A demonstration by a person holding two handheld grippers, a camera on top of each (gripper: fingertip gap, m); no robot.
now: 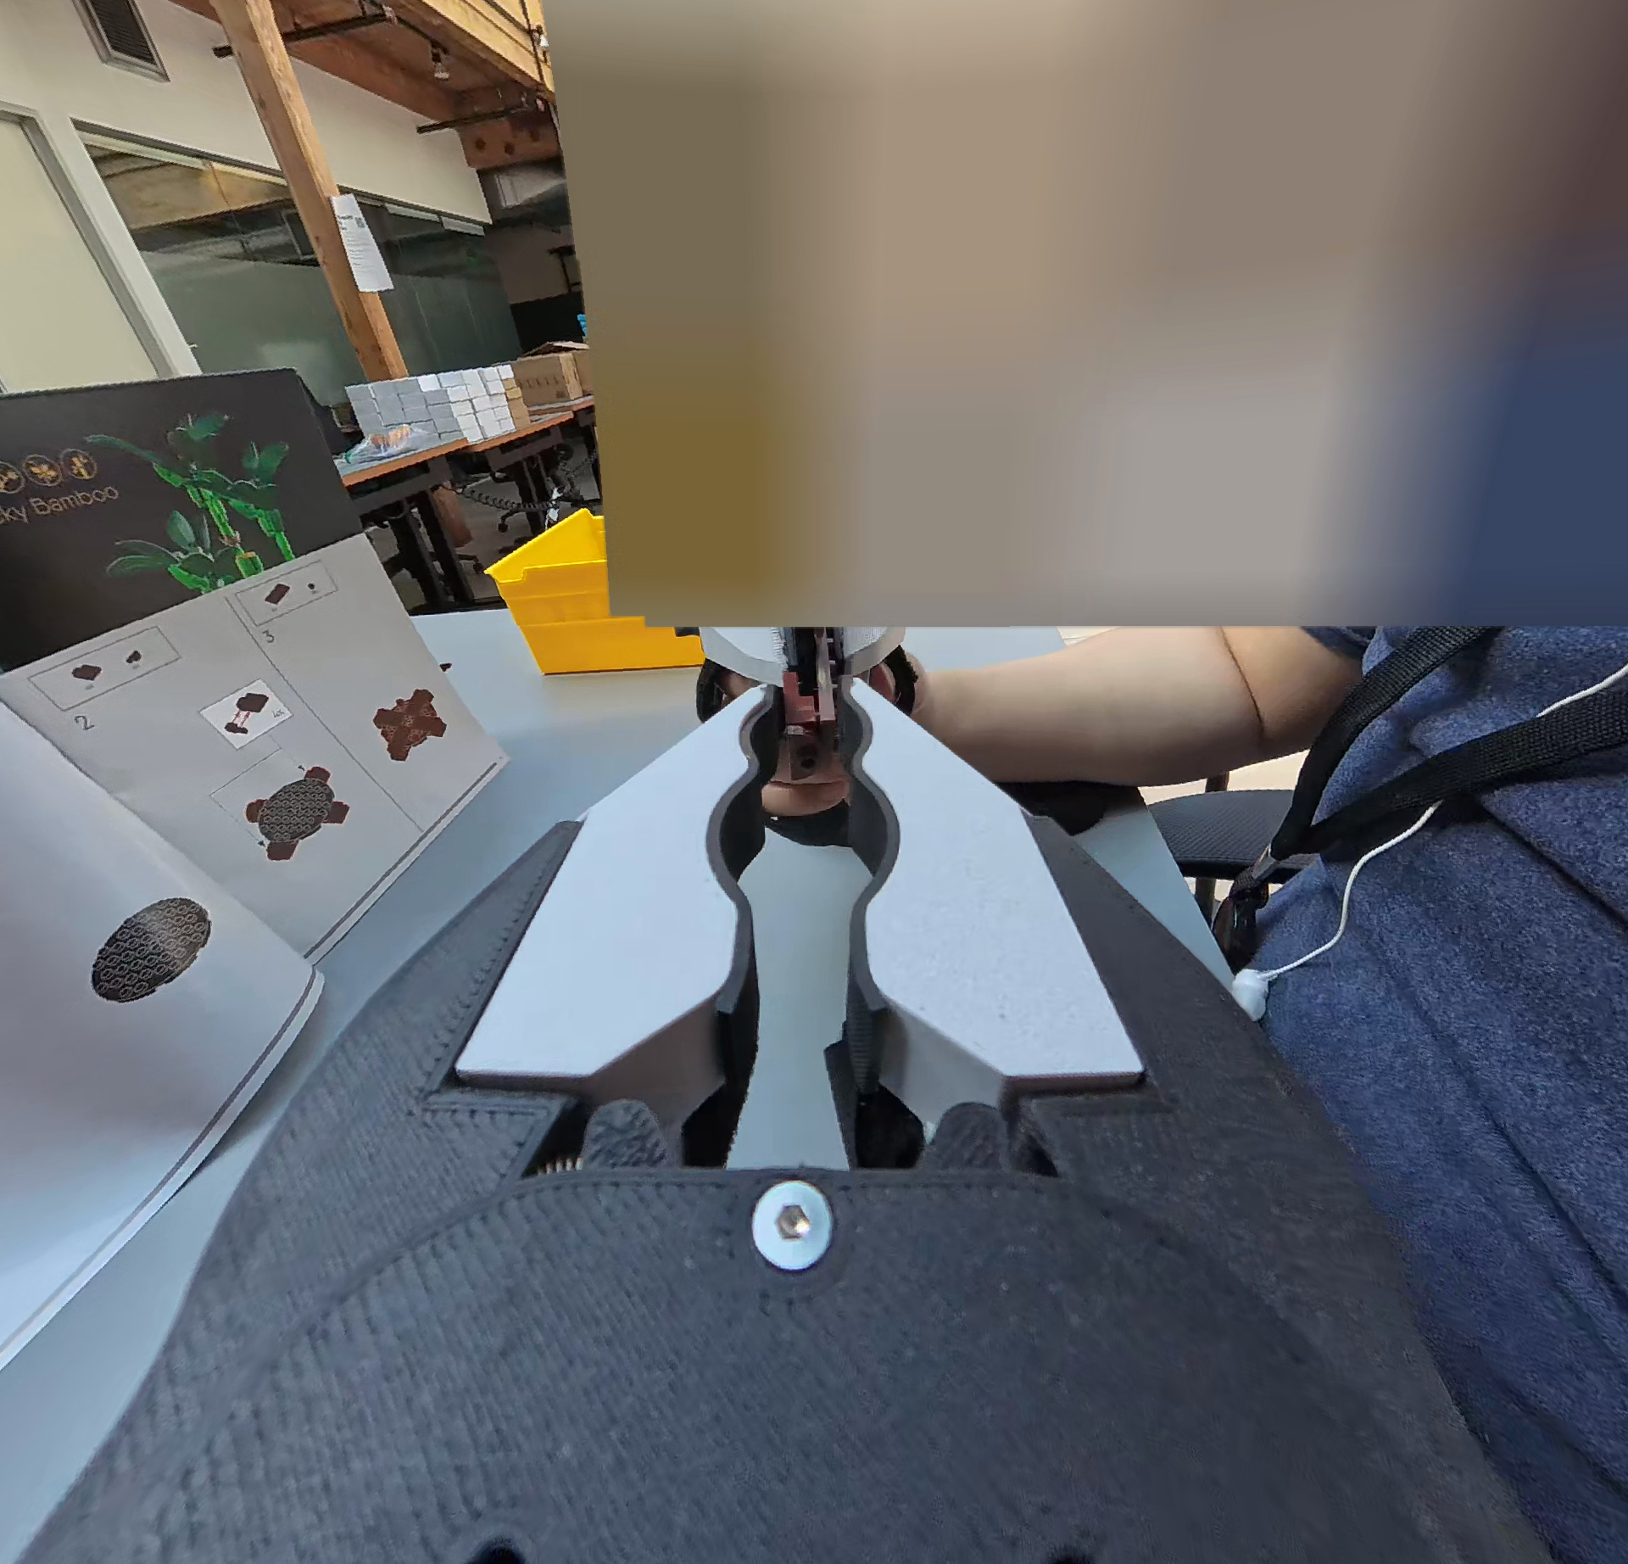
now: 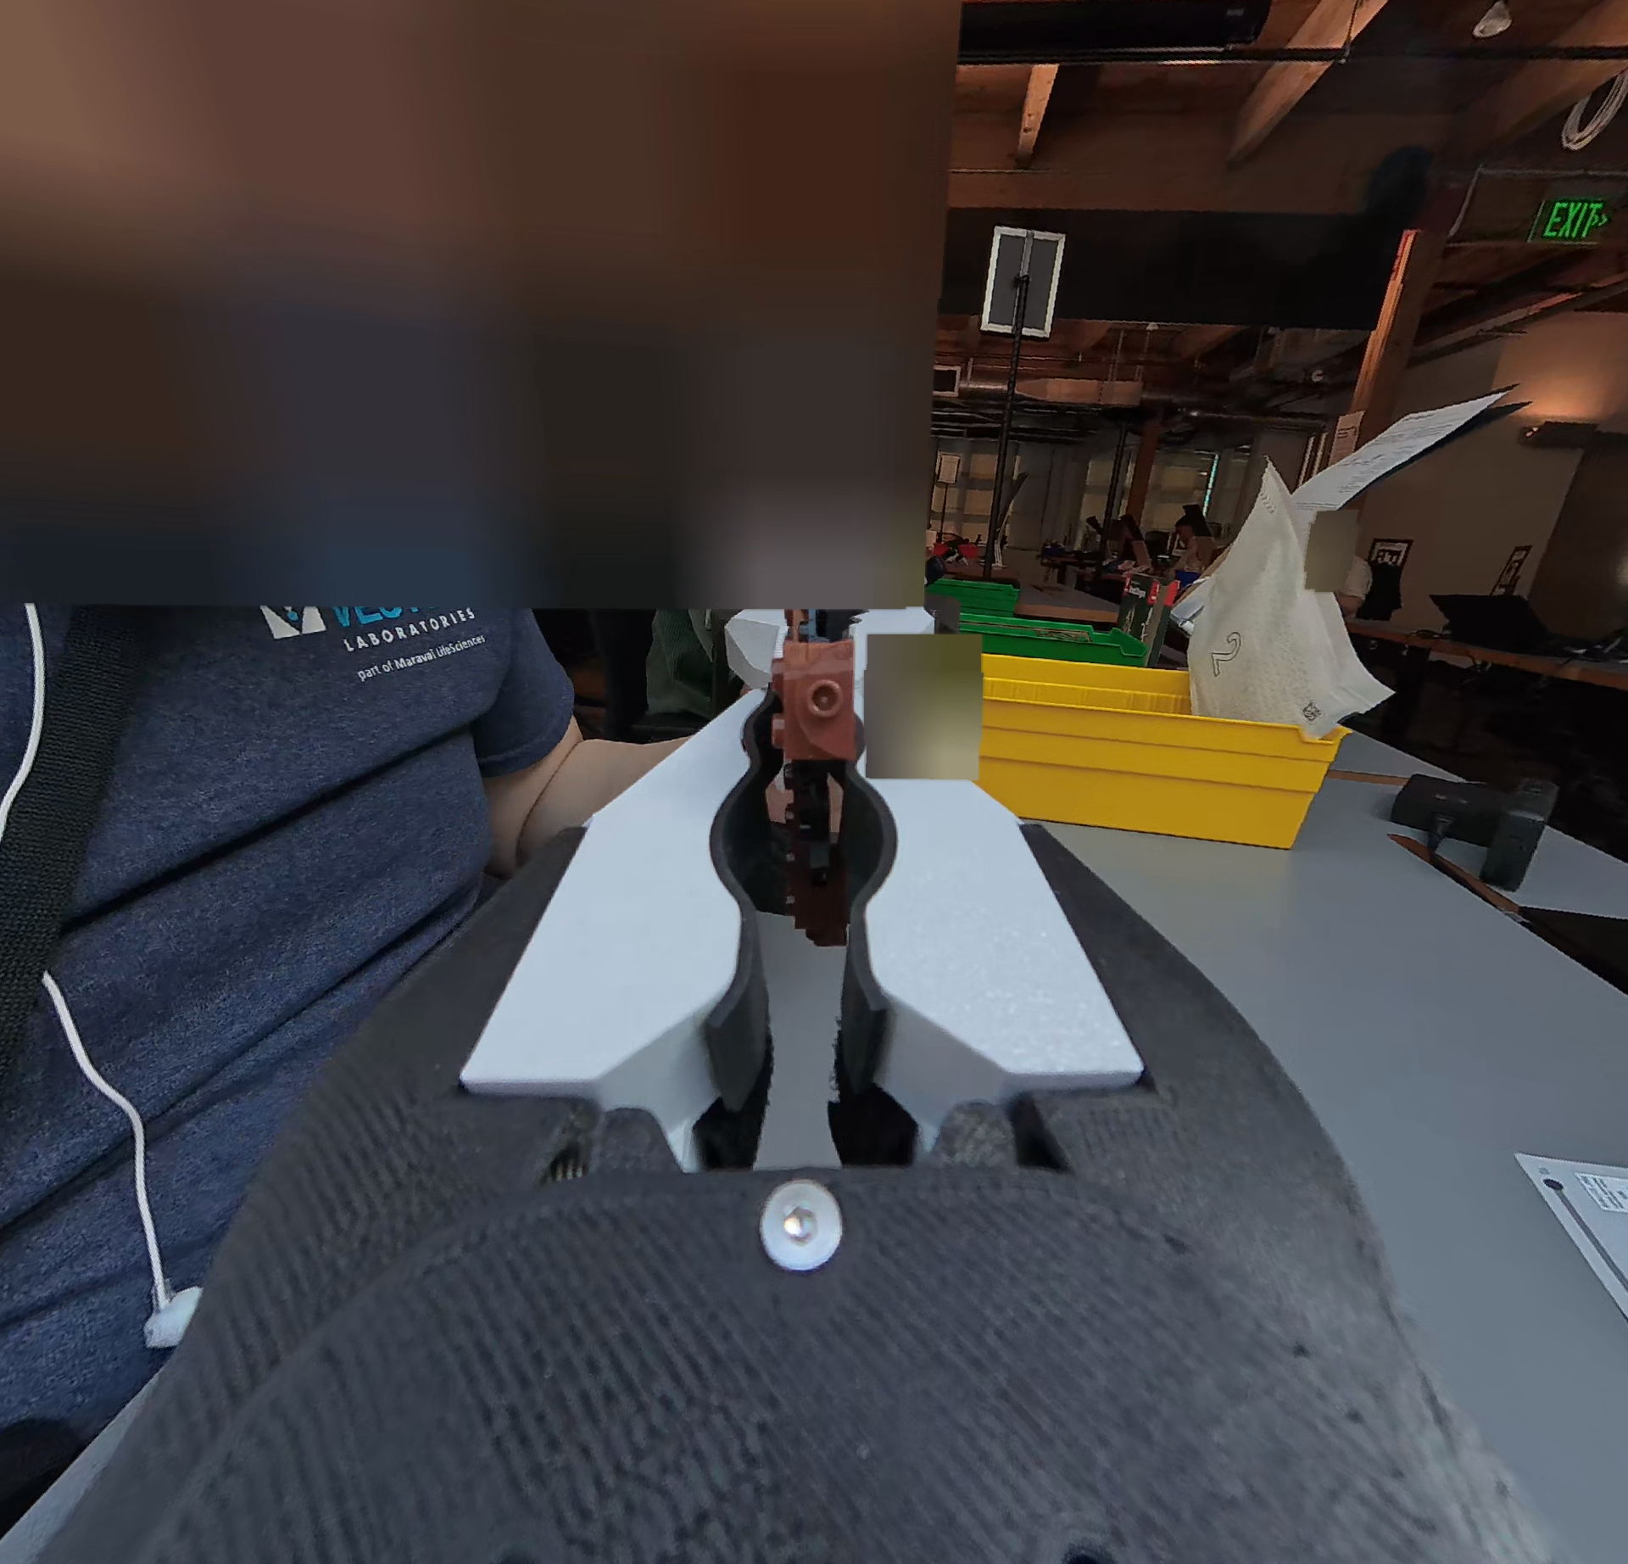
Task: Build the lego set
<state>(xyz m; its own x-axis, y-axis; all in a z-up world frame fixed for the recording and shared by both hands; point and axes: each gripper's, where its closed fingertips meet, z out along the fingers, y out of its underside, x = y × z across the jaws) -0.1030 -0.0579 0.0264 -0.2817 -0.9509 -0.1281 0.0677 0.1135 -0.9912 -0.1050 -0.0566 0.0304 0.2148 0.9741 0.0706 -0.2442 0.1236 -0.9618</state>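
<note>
My left gripper (image 1: 806,700) is shut on a small reddish-brown brick (image 1: 805,742) at its tips. My right gripper (image 2: 806,711) is shut on a flat reddish-brown and black lego assembly (image 2: 815,852), held edge-on between the fingers. A reddish-brown brick with a side stud (image 2: 824,707) sits at its far end. The two grippers point at each other, tip to tip, above the grey table (image 2: 1233,993). The right gripper's white fingers (image 1: 859,645) show just beyond the small brick. Whether the brick and the assembly touch is hidden.
An open instruction booklet (image 1: 264,773) leans on the set's dark box (image 1: 159,499) at the left. A yellow bin (image 2: 1136,755) holds a white bag (image 2: 1269,632); green bins (image 2: 1039,632) stand behind. A black device (image 2: 1480,817) lies right. A person in a blue shirt (image 1: 1454,1037) sits close. Less than 4 cm separates the two grippers' tips.
</note>
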